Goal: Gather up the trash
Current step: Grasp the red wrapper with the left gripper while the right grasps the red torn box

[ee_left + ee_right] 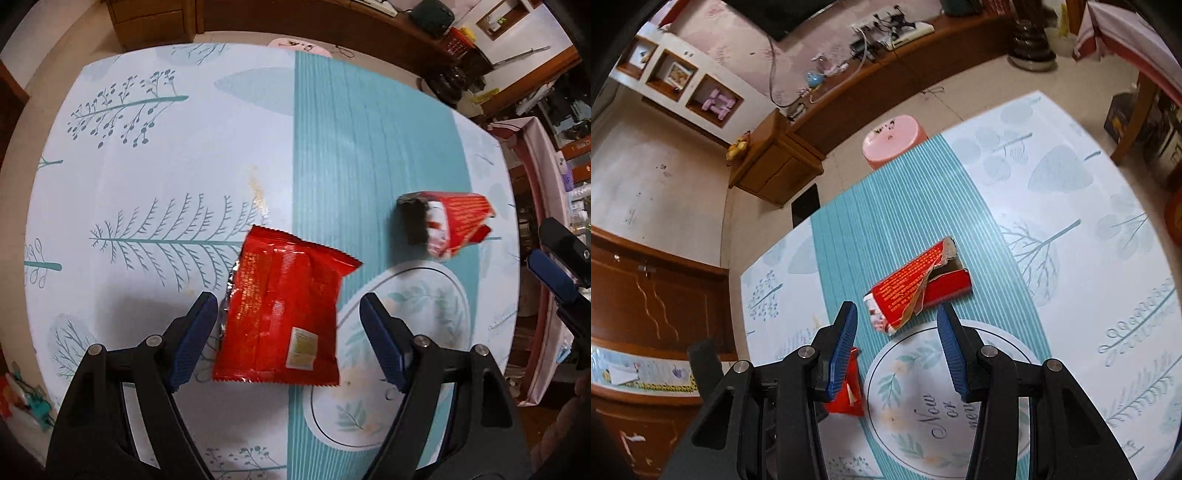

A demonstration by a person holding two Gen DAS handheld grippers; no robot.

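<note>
The counter is carrying a red wrapper and a torn red box. The left gripper fingers are gaping wide around the wrapper, not touching. The right gripper fingers are hanging half open near the box, holding nothing.

Cursive words are showing inside the round emblem on the tablecloth, low in the right wrist view — "Now or", then a word cut off behind a gripper finger. Yellow print is running across the red wrapper and torn red box — too small to read.
</note>
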